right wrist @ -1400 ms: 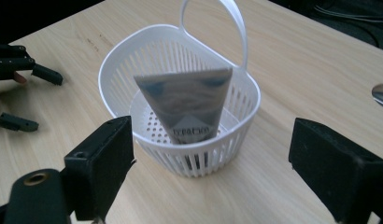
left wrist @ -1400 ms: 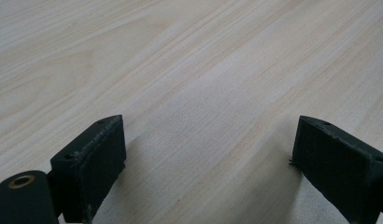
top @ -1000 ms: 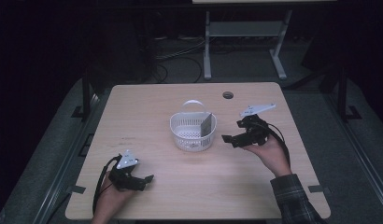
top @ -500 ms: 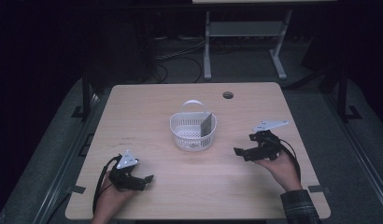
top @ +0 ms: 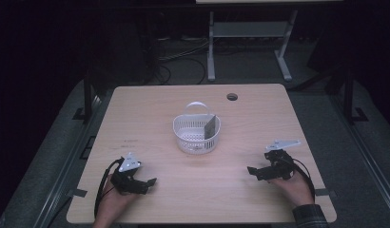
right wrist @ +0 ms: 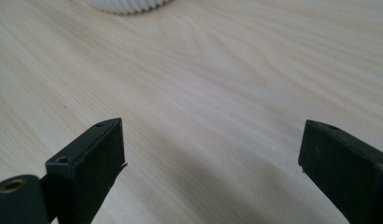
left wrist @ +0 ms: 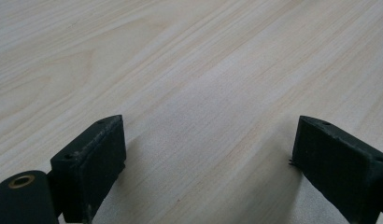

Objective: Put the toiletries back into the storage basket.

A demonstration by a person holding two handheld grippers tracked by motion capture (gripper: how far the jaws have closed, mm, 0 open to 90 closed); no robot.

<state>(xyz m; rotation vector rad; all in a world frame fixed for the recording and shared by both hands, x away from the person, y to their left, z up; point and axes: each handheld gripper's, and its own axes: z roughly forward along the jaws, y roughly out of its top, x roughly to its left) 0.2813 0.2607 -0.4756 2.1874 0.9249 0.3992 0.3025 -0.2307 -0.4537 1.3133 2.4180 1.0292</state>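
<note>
Pale wooden table (top: 150, 109) amid dark room, white basket (top: 196, 134) central.

A: L gripper (top: 148, 182)?

B: I've got it low in my left hand (top: 114, 202), jaws spread wide, nothing betw. them, grey plate on top. In its own view (left wrist: 208, 154) both black jaws stand well apart.

A: R gripper (top: 252, 171)?

B: In my right hand (top: 295, 187), sleeve just behind it, cable looping round the wrist side. Jaws have just been opening, now wide, nothing betw. them (right wrist: 210, 156). Tips point toward the L one.
</note>
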